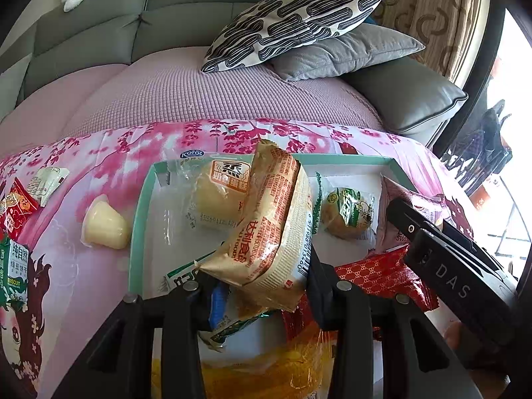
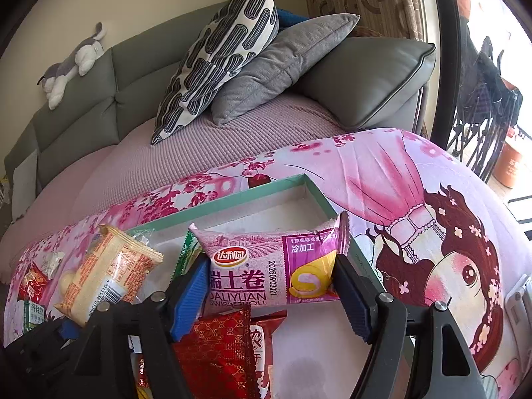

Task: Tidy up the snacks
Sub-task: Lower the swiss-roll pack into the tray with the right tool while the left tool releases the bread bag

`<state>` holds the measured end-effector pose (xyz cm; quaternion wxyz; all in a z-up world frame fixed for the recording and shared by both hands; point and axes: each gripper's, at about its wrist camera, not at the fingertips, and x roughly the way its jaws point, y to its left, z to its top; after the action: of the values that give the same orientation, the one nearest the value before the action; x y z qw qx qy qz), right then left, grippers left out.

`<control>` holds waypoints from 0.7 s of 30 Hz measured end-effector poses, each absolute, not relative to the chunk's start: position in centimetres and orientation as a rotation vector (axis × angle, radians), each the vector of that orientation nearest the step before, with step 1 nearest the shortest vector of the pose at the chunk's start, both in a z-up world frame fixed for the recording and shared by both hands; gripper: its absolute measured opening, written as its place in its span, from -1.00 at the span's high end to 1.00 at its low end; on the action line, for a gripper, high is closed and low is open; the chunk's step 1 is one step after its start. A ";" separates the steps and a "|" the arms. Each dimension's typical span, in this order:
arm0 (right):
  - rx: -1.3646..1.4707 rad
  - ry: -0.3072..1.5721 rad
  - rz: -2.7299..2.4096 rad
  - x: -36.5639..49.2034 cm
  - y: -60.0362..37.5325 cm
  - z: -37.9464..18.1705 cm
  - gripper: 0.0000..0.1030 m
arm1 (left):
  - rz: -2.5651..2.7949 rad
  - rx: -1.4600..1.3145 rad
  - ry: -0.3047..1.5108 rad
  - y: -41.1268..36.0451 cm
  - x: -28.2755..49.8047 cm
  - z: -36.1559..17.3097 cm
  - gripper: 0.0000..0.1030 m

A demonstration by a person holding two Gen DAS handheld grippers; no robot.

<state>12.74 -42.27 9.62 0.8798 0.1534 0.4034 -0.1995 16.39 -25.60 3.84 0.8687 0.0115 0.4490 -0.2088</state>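
Note:
My left gripper (image 1: 256,276) is shut on a tan cake packet (image 1: 269,229) and holds it above the teal-rimmed white box (image 1: 139,206). The same packet shows in the right wrist view (image 2: 103,272). My right gripper (image 2: 269,282) is shut on a pink Swiss roll packet (image 2: 272,266), held over the box's right end (image 2: 319,196). In the box lie a yellow steamed cake packet (image 1: 216,196), a green-labelled pastry (image 1: 349,212) and red packets (image 1: 382,276). The right gripper's body (image 1: 449,266) shows at the left view's right side.
On the pink floral cloth (image 1: 83,173) left of the box lie a yellow jelly cup (image 1: 104,224), a red packet (image 1: 16,209), a small clear packet (image 1: 46,179) and a green biscuit packet (image 1: 13,272). A sofa with cushions (image 1: 296,23) stands behind.

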 end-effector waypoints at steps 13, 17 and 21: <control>0.289 0.827 -0.405 11.6 -41.4 12.1 -0.76 | -0.436 0.048 0.929 -25.1 15.1 5.8 -0.26; 0.280 0.819 -0.415 11.0 -41.1 13.2 -0.76 | -0.423 0.036 0.914 -24.4 14.6 6.7 -0.41; 0.285 0.810 -0.431 10.3 -41.0 14.1 -0.76 | -0.409 0.016 0.913 -23.4 14.2 7.3 -0.41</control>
<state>10.27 -41.00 14.15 0.8868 0.1370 0.3898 -0.2071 14.24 -23.44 7.35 0.8774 0.0075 0.4378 -0.1960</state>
